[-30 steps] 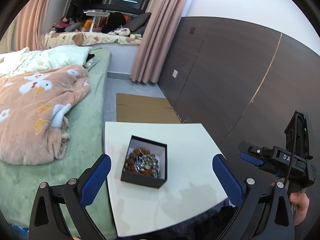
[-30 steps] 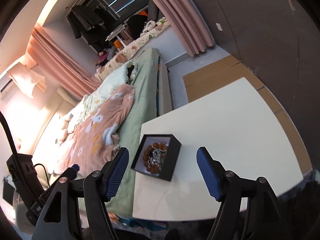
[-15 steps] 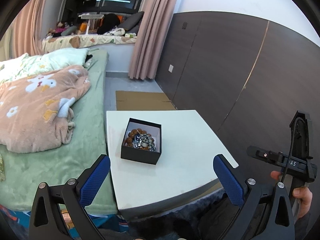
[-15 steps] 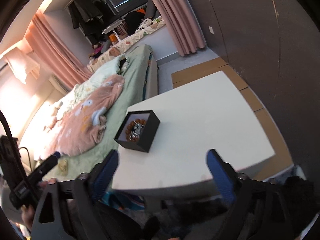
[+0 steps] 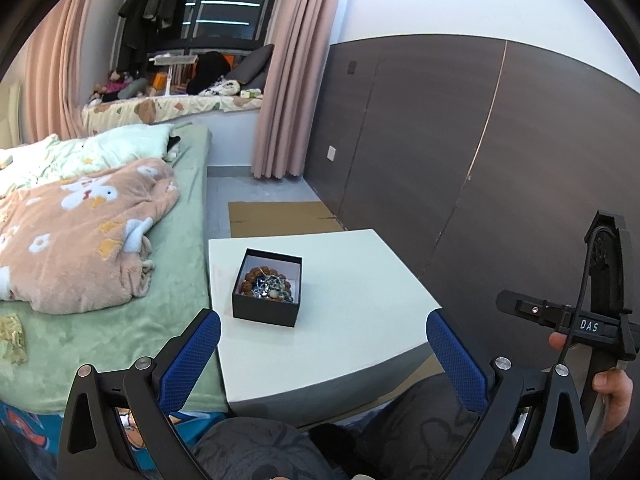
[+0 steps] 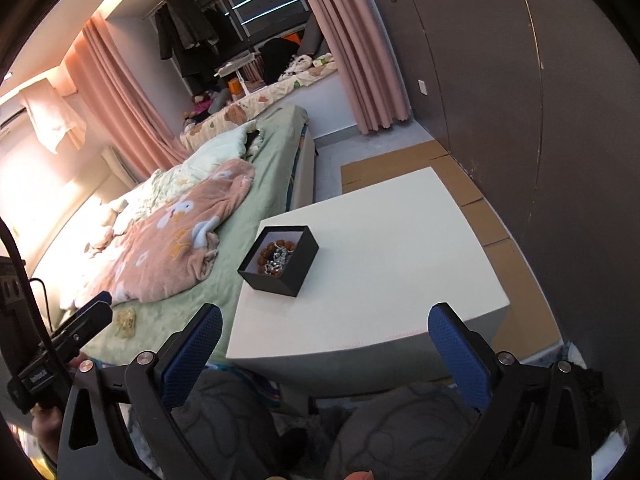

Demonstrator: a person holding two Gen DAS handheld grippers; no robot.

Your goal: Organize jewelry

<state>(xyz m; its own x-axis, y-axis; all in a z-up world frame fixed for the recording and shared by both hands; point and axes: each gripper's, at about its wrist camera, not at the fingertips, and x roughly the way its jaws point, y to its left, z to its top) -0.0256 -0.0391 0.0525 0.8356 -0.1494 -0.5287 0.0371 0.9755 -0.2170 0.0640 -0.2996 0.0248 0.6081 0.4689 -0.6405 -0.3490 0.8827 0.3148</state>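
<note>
- The left gripper (image 5: 322,354) is spread wide with nothing between its blue pads, and it hangs short of the near edge of the white table (image 5: 360,300).
- The right gripper (image 6: 324,350) is likewise wide apart and empty, held back over the person's lap rather than over the tabletop.
- The black box (image 5: 267,288) sits ahead of the left gripper and slightly toward its left finger, near the table's bed-side edge; in the right wrist view the same box (image 6: 279,261) lies ahead and to the left of that gripper.
- Inside it, the jewelry (image 5: 267,286) forms one tangled heap: brown beads around darker, shiny pieces. Individual items cannot be told apart from here.
- Judging by the lone filled box on an otherwise bare top, either nothing has been taken out yet or everything has already been put in; which one cannot be told.
- If pieces are to come out, one gripper would best steady the box wall while the other descends from straight above.
- A narrow pinch on a single bead strand seems wiser than a wide scoop, since tangled chains may drag neighbours out.
- The light box could slide toward the bed (image 5: 120,300) if nudged sideways.
</note>
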